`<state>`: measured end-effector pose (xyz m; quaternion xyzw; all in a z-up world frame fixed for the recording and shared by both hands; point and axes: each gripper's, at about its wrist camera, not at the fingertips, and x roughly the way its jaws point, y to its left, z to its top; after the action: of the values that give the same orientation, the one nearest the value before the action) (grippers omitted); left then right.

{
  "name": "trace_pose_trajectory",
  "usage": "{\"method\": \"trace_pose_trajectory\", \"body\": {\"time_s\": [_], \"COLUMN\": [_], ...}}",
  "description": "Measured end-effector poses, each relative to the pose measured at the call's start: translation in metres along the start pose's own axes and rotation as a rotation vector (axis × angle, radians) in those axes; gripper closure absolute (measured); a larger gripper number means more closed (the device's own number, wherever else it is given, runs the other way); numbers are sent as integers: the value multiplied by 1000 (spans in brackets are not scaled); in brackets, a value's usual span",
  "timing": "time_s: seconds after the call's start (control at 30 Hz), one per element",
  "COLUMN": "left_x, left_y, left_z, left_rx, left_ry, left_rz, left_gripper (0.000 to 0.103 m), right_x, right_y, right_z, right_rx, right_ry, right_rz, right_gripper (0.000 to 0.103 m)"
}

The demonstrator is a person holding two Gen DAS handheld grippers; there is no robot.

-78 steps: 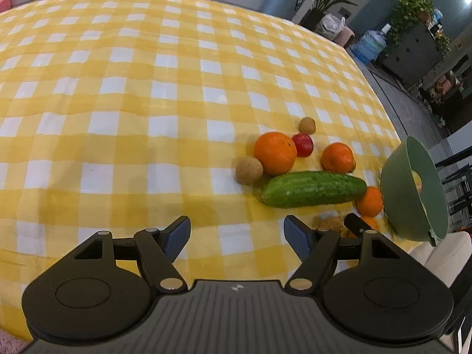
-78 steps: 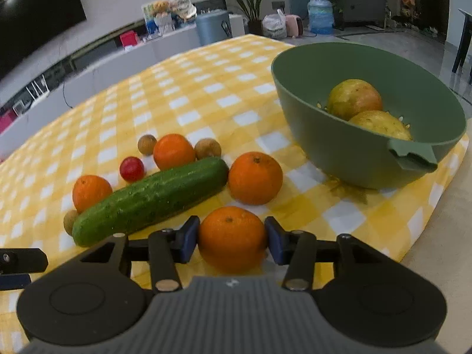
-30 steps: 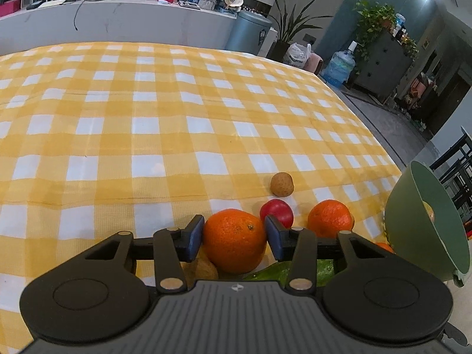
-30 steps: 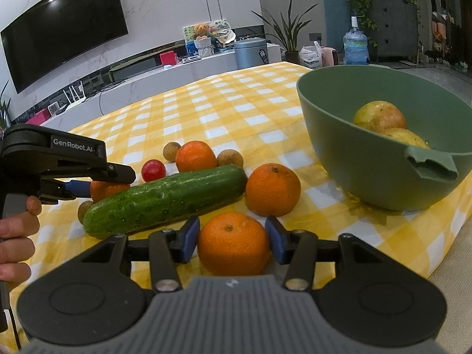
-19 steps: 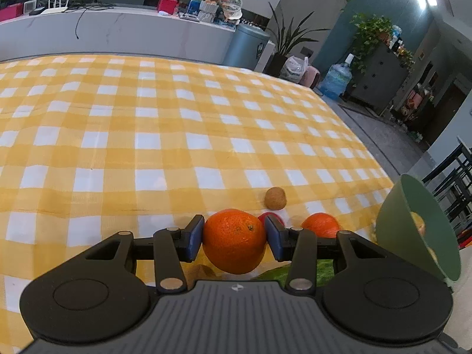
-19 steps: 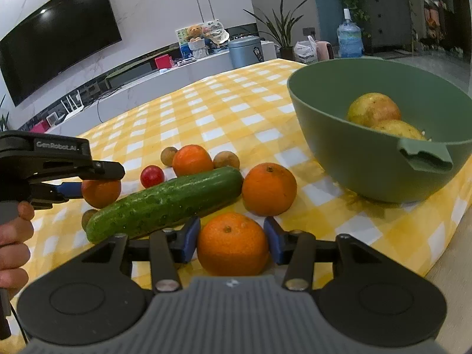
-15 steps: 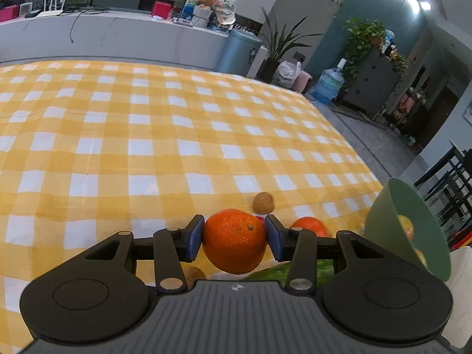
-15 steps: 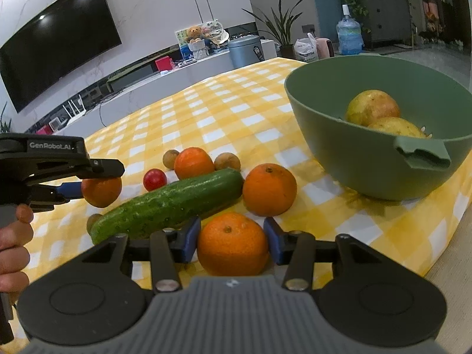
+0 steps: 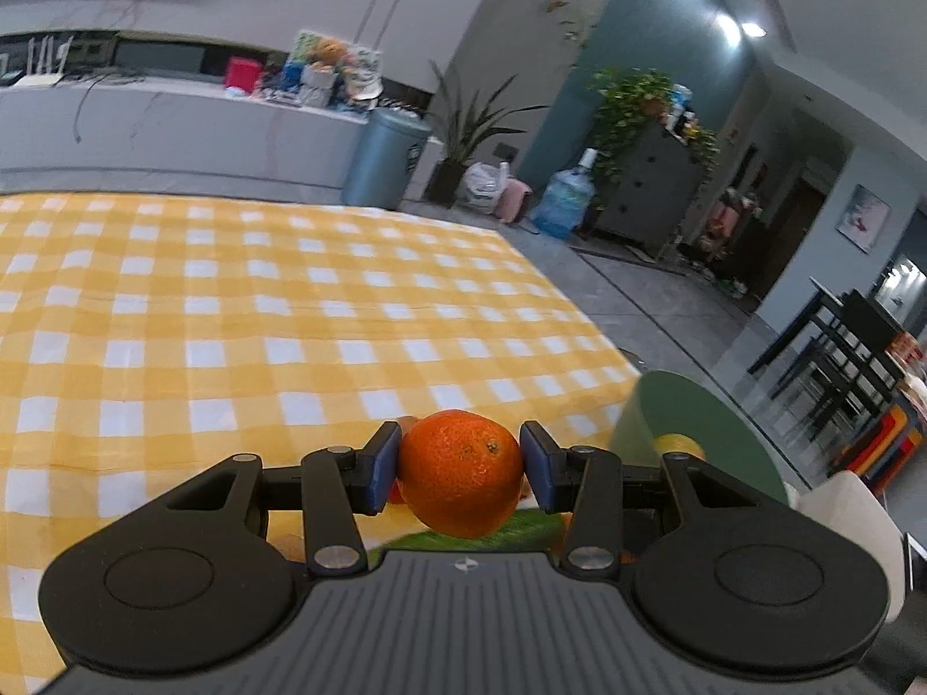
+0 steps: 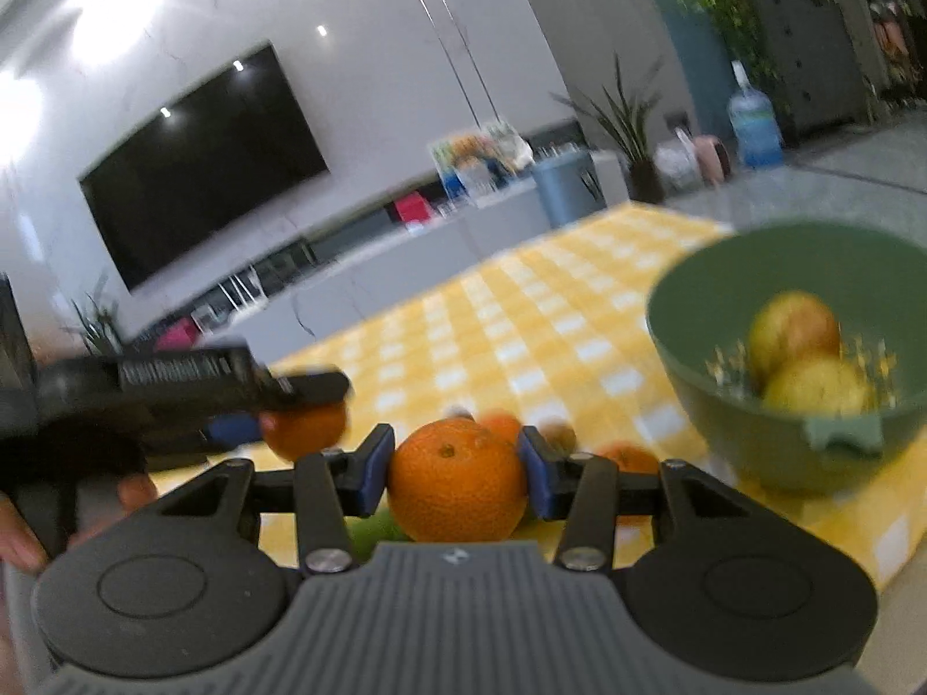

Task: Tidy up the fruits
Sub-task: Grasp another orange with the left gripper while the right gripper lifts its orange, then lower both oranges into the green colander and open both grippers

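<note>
The table [image 9: 174, 313] is covered with a yellow and white checked cloth and fills most of the left wrist view. The green bowl [image 10: 724, 405] stands at the right edge of the table. In the right wrist view its inside is open to the camera and two yellowish fruits [image 10: 811, 359] lie in it, touching each other. In the left wrist view the bowl [image 9: 695, 423] shows mostly from the side, and only a small piece of one yellow fruit is visible.

The left gripper [image 9: 460, 466] has its fingers at a narrow opening, and both blue pads [image 9: 385, 466] press on an orange [image 9: 460, 480] that is held above the cloth. The right gripper [image 10: 457, 472] holds a second orange [image 10: 457, 480] in the same way, with both pads against its sides.

Only the right wrist view shows the left gripper [image 10: 301, 423] from outside, at the left, with its orange [image 10: 304, 428] between the fingers and part of a hand [image 10: 87, 515] under it. There is white writing on the side of that gripper, but it is too blurred to read. This view also shows a large black television [image 10: 203, 174] on the wall. The whole picture is blurred.

Behind the right gripper, more oranges [image 10: 628, 457] and a small brown fruit [image 10: 559, 434] lie on the cloth. A green strip of a cucumber [image 9: 521, 527] shows under the held orange in the left wrist view. Only this view shows a blue water bottle [image 9: 562, 197] clearly on the floor, near a dark cabinet.
</note>
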<state>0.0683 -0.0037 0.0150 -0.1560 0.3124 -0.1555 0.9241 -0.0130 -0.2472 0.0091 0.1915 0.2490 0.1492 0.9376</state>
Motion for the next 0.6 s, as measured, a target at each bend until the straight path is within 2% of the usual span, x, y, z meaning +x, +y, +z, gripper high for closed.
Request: {"method": "trace_pose_trajectory", "body": {"time_s": [0.17, 0.4, 0.5, 0.6], "left_x": [-4, -6, 2, 18], "left_y": [-24, -65, -82, -100], "left_z": [-1, -6, -8, -7], "left_rx": [49, 108, 117, 135], "left_ry": [-16, -11, 19, 62], "left_rz": [-1, -109, -163, -199], "left_gripper": [52, 52, 52, 52], "right_x": [-21, -52, -66, -75], "right_y": [-13, -54, -78, -101], "right_z": [16, 31, 34, 37], "right_rx": [59, 150, 220, 294], "right_ry": [-82, -193, -231, -233], "right_rz": [-6, -88, -127, -159], "right_gripper": [59, 59, 59, 59]}}
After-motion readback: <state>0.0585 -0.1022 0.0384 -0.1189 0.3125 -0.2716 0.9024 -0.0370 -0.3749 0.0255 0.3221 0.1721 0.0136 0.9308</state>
